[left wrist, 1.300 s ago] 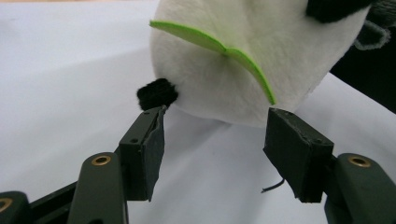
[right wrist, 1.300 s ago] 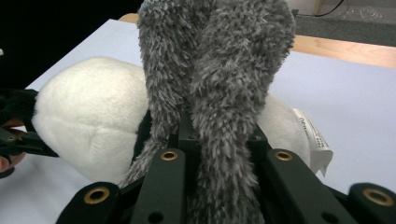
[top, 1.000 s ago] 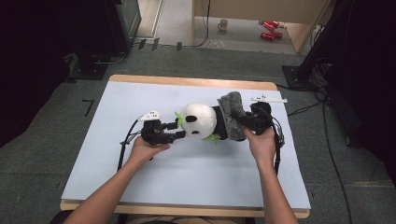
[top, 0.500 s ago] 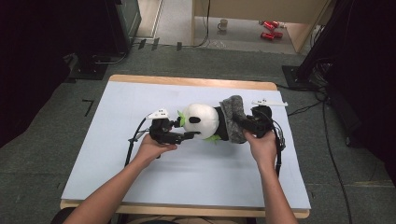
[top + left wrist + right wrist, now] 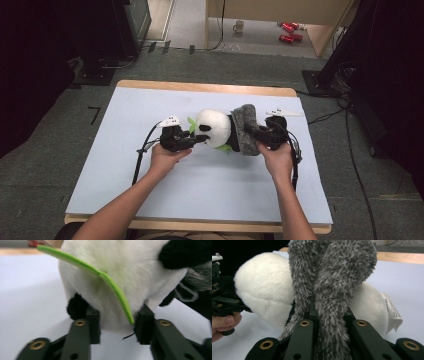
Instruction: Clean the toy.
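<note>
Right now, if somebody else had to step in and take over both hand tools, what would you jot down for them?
Left gripper: its jaws have just been closing and now pinch the bottom of the panda's white head, the green leaf lying between them.
Right gripper: shut on the grey scarf, pinching a fold.
Plush panda lies on its side mid-table, scarf draped around its body.
Done: both ends gripped.
Left: apparently adjusting the scarf on the panda; which way it should go I can't tell.
</note>
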